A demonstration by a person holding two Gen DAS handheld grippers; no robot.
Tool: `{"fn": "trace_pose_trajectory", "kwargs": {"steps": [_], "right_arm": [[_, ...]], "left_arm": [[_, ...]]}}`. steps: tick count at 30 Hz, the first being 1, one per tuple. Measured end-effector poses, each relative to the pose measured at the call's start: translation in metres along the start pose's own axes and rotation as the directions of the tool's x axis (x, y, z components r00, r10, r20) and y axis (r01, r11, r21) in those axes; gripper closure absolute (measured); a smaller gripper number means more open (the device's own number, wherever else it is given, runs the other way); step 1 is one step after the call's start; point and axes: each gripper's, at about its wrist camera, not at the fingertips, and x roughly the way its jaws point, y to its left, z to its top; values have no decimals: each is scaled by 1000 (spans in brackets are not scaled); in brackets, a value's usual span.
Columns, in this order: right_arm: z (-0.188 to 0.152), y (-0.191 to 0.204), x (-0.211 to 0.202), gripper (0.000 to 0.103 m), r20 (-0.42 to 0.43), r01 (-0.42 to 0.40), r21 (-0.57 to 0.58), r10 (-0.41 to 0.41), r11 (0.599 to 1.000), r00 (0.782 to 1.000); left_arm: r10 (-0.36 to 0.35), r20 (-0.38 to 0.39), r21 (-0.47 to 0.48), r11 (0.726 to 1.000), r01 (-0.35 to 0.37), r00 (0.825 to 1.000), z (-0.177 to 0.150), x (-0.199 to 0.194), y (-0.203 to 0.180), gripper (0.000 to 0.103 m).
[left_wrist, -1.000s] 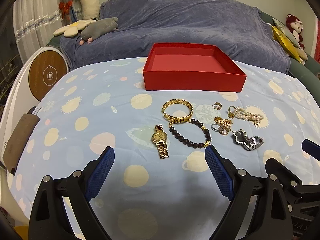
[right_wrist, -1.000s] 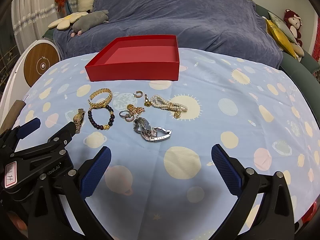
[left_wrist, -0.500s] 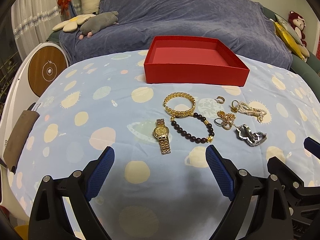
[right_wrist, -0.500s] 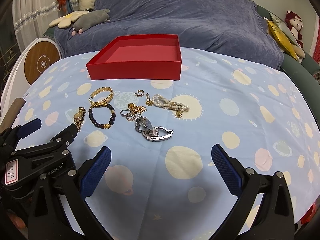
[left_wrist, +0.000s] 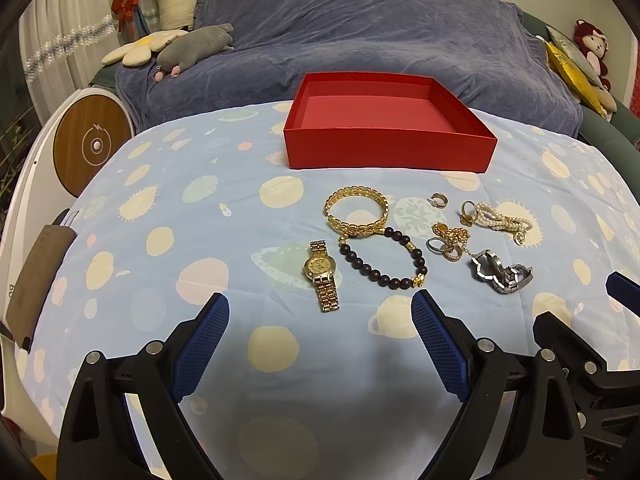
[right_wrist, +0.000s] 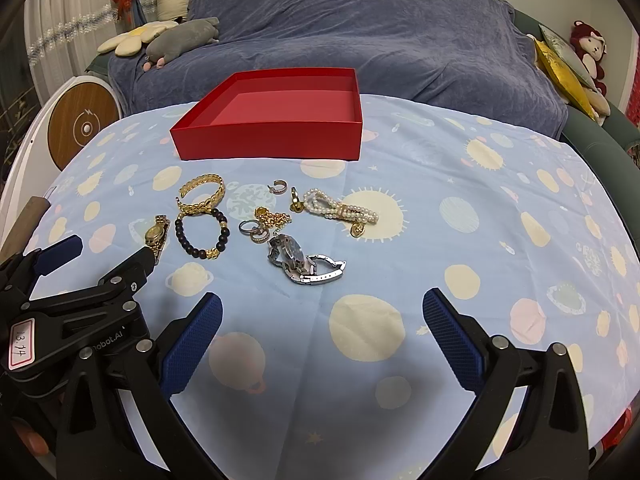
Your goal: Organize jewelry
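An empty red box (left_wrist: 390, 152) (right_wrist: 272, 142) stands at the far side of the table. In front of it lies jewelry: a gold bangle (left_wrist: 356, 216) (right_wrist: 202, 196), a gold watch (left_wrist: 322, 274) (right_wrist: 156, 236), a dark bead bracelet (left_wrist: 384, 260) (right_wrist: 202, 234), a silver watch (left_wrist: 500, 270) (right_wrist: 304, 262), a pearl bracelet (left_wrist: 500, 220) (right_wrist: 340, 210), rings with a gold chain (left_wrist: 448, 240) (right_wrist: 264, 224), and a small hoop (left_wrist: 437, 201) (right_wrist: 279, 187). My left gripper (left_wrist: 320, 316) is open just short of the gold watch. My right gripper (right_wrist: 322, 312) is open, near the silver watch.
The table wears a light blue cloth with planet prints (left_wrist: 200, 240). Behind it is a sofa under a dark blue cover (left_wrist: 380, 40) with plush toys. A white round appliance (left_wrist: 88, 140) stands at the left. A brown pouch (left_wrist: 36, 276) lies at the left table edge.
Both grippers have edged slightly forward and upward, so the jewelry and box sit a little lower in view. Both stay open; nothing on the table has moved.
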Motion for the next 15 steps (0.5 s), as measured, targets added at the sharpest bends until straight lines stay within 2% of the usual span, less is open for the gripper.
{"fn": "trace_pose_trajectory", "kwargs": {"steps": [15], "right_arm": [[0, 0, 0, 5, 0, -1, 0, 1, 1000, 1000]], "left_arm": [[-16, -15, -9, 1000, 16, 1000, 2, 4, -1, 13]]}}
